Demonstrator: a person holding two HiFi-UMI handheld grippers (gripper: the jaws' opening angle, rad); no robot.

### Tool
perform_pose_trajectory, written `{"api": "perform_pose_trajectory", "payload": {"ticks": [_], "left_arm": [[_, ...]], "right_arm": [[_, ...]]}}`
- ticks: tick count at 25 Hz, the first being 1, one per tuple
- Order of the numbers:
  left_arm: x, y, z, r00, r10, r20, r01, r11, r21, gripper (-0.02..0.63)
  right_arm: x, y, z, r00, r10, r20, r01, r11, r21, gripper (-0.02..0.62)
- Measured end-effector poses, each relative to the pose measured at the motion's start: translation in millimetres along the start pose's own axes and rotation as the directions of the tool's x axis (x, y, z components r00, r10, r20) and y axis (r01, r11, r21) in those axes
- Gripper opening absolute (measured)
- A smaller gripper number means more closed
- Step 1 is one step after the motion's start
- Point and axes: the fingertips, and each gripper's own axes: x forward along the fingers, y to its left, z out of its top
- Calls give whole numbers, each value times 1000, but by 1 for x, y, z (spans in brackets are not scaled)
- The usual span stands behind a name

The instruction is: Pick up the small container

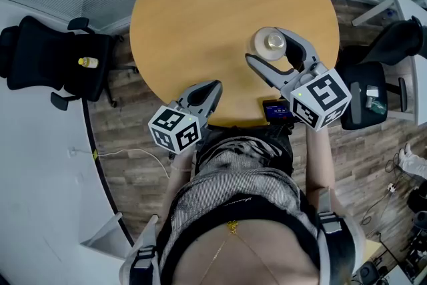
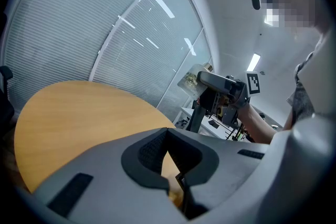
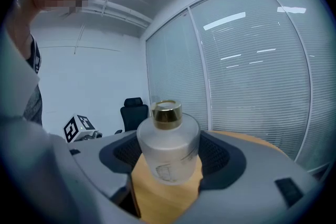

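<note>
Our left gripper [image 1: 210,90] hangs with jaws together and empty at the near edge of the table [image 1: 193,17], while our right gripper [image 1: 264,45] clamps the small container [image 1: 274,42] at its tips, seemingly just above the tabletop, where we judge that smooth, rounded glass could slip out if the squeeze eases.

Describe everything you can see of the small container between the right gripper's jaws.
The small container is a squat, round bottle of frosted, milky glass with rounded shoulders, a short neck and a shiny gold cap. A faint printed mark shows low on its front. It stands about upright between the jaws of the right gripper, which appear to press on its two sides near their tips. It is over the round wooden table; whether its base rests on it cannot be told.
</note>
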Motion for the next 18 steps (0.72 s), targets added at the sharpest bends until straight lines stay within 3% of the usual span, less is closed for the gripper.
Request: {"api": "perform_pose_trajectory", "payload": {"ticks": [18], "left_arm": [[3,2,0,1000,-2,-5,2,1000,-2,5]], "right_arm": [[-4,2,13,999,17,27,-17,1000,-4,337]]}}
